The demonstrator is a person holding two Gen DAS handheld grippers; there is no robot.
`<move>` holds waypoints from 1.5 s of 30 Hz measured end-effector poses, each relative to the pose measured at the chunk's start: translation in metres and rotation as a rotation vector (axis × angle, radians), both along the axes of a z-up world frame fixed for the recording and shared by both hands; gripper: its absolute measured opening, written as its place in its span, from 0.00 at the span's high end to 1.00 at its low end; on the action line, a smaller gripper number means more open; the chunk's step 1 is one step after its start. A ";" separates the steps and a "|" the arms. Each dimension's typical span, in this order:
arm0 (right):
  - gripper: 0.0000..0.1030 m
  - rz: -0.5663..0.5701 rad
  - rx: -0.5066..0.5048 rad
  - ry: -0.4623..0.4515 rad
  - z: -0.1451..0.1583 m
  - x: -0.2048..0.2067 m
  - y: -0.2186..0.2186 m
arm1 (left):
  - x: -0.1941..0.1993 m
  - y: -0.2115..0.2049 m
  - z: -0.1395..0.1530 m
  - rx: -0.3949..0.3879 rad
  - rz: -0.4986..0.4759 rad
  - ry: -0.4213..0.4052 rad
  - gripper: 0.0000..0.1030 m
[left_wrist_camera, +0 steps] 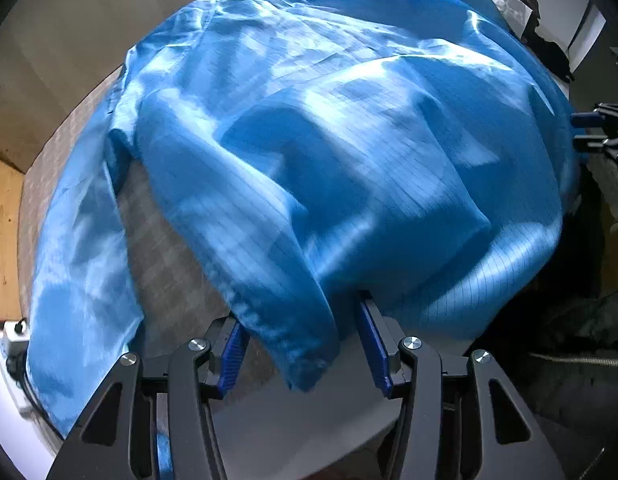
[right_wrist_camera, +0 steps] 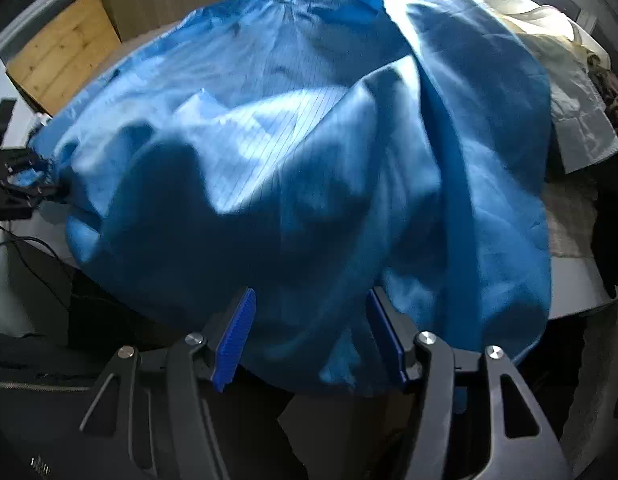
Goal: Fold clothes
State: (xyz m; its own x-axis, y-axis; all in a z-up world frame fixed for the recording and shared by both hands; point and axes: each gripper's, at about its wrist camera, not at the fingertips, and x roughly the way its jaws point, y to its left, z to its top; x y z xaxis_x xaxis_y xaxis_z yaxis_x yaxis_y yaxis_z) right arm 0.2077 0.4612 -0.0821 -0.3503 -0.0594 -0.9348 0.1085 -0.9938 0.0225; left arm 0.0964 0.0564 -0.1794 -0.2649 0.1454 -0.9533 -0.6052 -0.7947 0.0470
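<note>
My left hand-held gripper (left_wrist_camera: 305,344) is spread wide, its blue pads (left_wrist_camera: 233,356) well apart, with a hanging fold of the blue garment (left_wrist_camera: 317,152) draped down between them; nothing is pinched, the cloth touches neither pad that I can see. My right hand-held gripper (right_wrist_camera: 309,336) is likewise released, pads (right_wrist_camera: 235,336) apart, and the garment's near hem sags into the gap between them without being clamped. The garment is a thin, shiny blue piece with a fine grid of dark lines, crumpled and spread over most of the worktop (left_wrist_camera: 169,264), which wears a grey textured cover. From the left wrist view one long part, likely a sleeve (left_wrist_camera: 81,280), trails down over the worktop's left edge. From the same view the other gripper (left_wrist_camera: 601,132) shows at the garment's far right edge, just beside the cloth. From the right wrist view the left gripper (right_wrist_camera: 25,180) sits at the garment's left edge with bunched blue cloth around its tips; I cannot tell whether it touches. A pile of pale cream clothes (right_wrist_camera: 549,60) lies past the garment toward the worktop's far right corner. A wooden panel (right_wrist_camera: 65,52) stands off the far left.
</note>
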 end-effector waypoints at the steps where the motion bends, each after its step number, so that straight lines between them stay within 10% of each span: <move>1: 0.45 0.006 0.016 -0.006 -0.006 -0.003 -0.002 | -0.002 0.000 -0.001 0.007 0.001 -0.002 0.64; 3: 0.45 0.018 0.054 -0.022 -0.017 -0.010 -0.006 | -0.006 -0.002 -0.001 0.018 0.010 -0.008 0.81; 8: 0.48 0.083 0.133 -0.034 -0.033 -0.021 -0.021 | -0.008 -0.008 0.008 0.061 0.012 -0.001 0.88; 11: 0.92 0.109 0.141 -0.023 -0.030 -0.026 -0.024 | -0.012 -0.016 0.016 0.097 0.018 0.001 0.90; 16: 0.99 0.084 0.121 0.038 0.002 -0.028 -0.017 | -0.017 -0.029 0.037 0.124 0.015 0.025 0.92; 27: 0.99 0.040 0.080 0.214 0.098 -0.041 0.009 | -0.046 -0.059 0.137 0.211 0.075 0.068 0.93; 30: 0.99 0.000 0.108 0.231 0.097 -0.074 0.018 | -0.082 -0.045 0.151 0.116 0.057 0.139 0.90; 33: 0.99 0.005 0.192 0.180 0.076 -0.117 0.022 | -0.123 -0.032 0.136 -0.001 0.054 0.166 0.78; 35: 0.96 0.006 0.225 0.147 0.062 -0.130 0.022 | -0.131 -0.035 0.121 -0.042 0.078 0.165 0.50; 45: 0.56 -0.007 0.084 0.085 0.043 -0.060 0.019 | -0.065 -0.065 0.024 0.002 0.115 -0.023 0.47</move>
State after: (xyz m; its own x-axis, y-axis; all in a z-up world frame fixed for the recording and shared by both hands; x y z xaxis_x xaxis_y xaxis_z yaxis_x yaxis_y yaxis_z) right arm 0.1479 0.4800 -0.0388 -0.4291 0.0205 -0.9030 0.1000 -0.9925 -0.0701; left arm 0.0318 -0.0083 -0.1552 -0.2576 0.1173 -0.9591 -0.5113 -0.8588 0.0323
